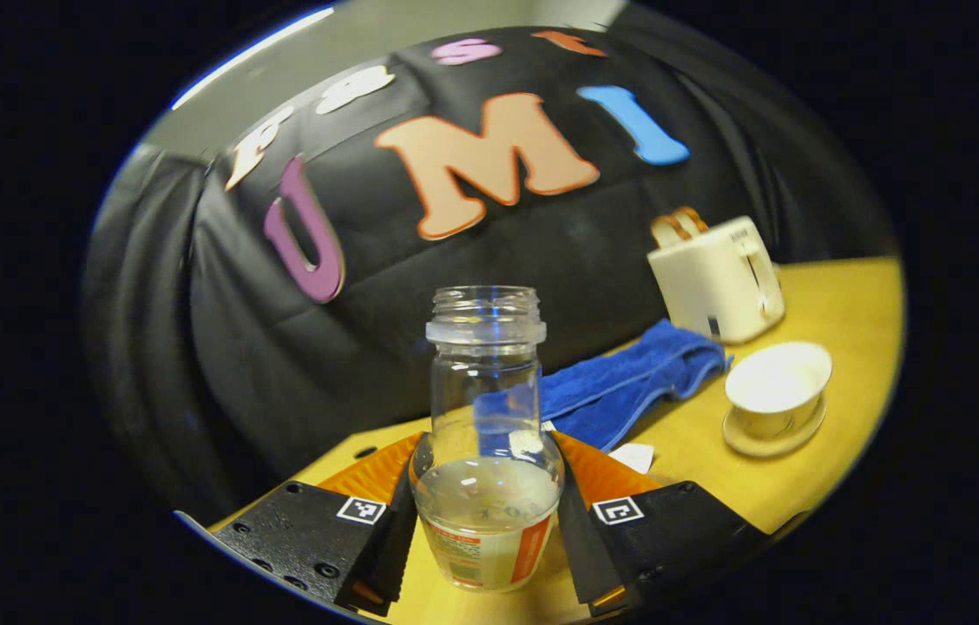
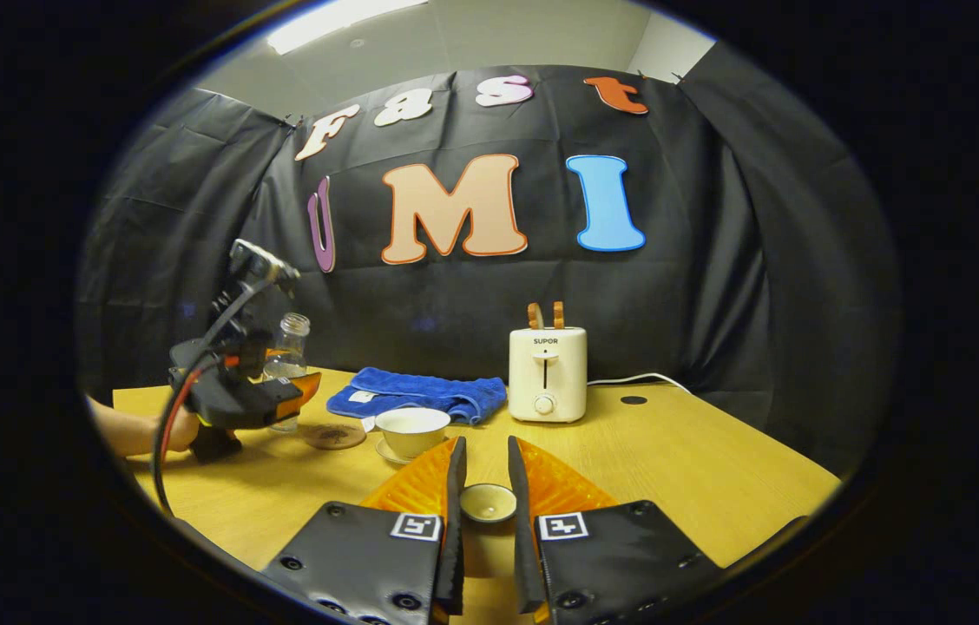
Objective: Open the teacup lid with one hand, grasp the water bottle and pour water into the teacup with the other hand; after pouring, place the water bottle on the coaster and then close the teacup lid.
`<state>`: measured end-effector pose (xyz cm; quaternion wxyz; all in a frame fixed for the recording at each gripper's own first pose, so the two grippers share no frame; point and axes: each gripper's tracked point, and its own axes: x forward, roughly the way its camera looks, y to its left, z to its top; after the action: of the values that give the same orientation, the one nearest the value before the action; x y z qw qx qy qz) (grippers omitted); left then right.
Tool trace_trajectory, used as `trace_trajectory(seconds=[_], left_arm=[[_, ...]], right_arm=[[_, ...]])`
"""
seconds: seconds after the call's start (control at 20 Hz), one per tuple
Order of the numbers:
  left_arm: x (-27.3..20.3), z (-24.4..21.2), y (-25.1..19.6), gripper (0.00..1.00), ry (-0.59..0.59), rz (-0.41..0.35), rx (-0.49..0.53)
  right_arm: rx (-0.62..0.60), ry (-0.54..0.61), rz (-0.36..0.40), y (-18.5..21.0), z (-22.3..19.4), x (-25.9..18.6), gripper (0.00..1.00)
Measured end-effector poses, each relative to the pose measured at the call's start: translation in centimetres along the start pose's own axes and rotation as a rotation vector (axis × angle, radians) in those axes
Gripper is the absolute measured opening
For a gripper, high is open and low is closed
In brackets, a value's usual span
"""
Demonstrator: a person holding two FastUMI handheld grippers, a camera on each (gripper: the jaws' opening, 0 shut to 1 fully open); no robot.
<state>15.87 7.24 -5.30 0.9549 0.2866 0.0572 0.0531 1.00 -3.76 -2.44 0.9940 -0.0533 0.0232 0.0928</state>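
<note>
Yellow tabletop [image 2: 680, 451] and black cloth wall frame the scene you are working in. At lower centre of the left gripper view, your left gripper [image 1: 486, 512] has its two fingers pressed on either side of the water bottle [image 1: 486, 451], which stands upright, uncapped and holds a shallow layer of water. In the right gripper view that bottle sits at middle left, held just behind the round coaster [image 2: 334, 435]; whether it rests on the table or is lifted I cannot tell. The teacup [image 2: 412, 430] stands open on its saucer right of the coaster, so the lid is already off: your right gripper [image 2: 486, 508] holds the small lid [image 2: 489, 502] between nearly closed fingers at bottom centre, though whether both fingers touch it is unclear. I cannot tell whether the cup has water yet, so pouring may remain; setting the bottle on the coaster and closing the lid certainly do. Beyond lie a blue towel [image 2: 420, 395] and a toaster [image 2: 547, 373].
</note>
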Motion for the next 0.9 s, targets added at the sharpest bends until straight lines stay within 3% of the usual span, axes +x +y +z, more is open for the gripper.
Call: trace_trajectory(seconds=[0.15,0.55,0.9], left_arm=[[0.6,-0.1,-2.0,0.70,0.015,-0.056,0.263],[2.7,1.4,-3.9,0.71,0.039,-0.144,0.699],[2.9,2.8,-4.7,0.72,0.027,-0.196,0.969]], right_arm=[[0.000,0.000,-0.002,-0.3,0.0,0.1,0.26],[0.001,0.000,0.008,-0.3,-0.1,0.0,0.27],[0.002,0.000,0.002,-0.8,-0.1,0.2,0.26]])
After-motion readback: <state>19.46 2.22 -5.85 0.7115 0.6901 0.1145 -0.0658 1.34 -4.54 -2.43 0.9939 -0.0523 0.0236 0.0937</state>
